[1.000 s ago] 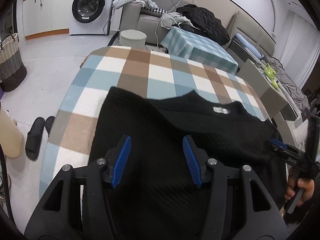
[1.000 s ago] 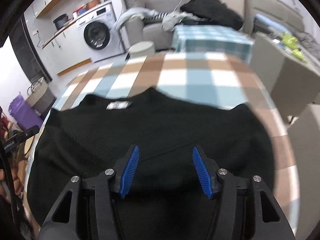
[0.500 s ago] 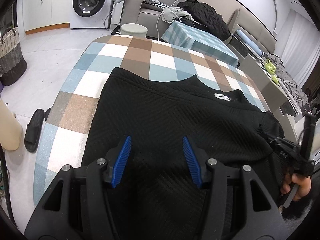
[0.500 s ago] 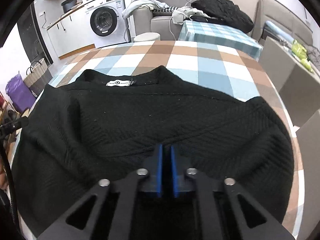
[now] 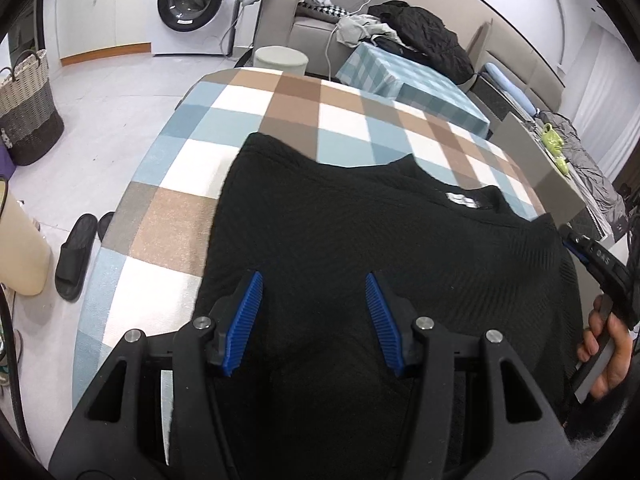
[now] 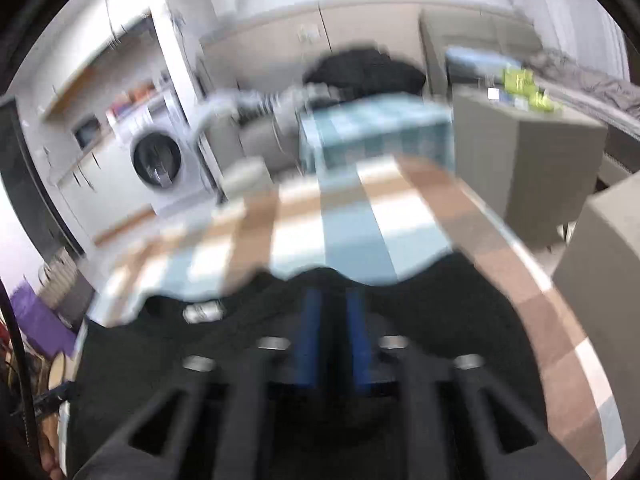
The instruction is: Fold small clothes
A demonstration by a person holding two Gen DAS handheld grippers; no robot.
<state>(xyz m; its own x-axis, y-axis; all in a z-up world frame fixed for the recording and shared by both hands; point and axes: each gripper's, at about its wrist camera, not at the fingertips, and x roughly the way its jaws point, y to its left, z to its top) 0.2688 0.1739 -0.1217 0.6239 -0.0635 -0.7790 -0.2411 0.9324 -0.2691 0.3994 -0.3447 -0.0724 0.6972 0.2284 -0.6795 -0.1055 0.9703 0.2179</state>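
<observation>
A black knit sweater (image 5: 360, 248) lies spread on the checked table (image 5: 280, 108), collar and white label (image 5: 462, 199) toward the far right. My left gripper (image 5: 314, 300) is open, its blue pads above the sweater's near part. The right wrist view is blurred by motion: my right gripper (image 6: 333, 320) has its blue pads nearly together with black sweater fabric (image 6: 420, 300) bunched between and around them, lifted above the table (image 6: 352, 216). In the left wrist view the right gripper (image 5: 596, 260) shows at the sweater's right edge, held by a hand.
A washing machine (image 5: 196, 4), a sofa with piled clothes (image 5: 416, 32), a round stool (image 5: 280, 60) and a small checked table (image 5: 412, 88) stand beyond. A woven basket (image 5: 24, 108) and black slippers (image 5: 76, 252) are on the floor at left. A grey box (image 6: 524, 152) stands at right.
My right gripper closed on the sweater's edge and is now lifting it fast, blurring its view. My left gripper stays open and has barely moved.
</observation>
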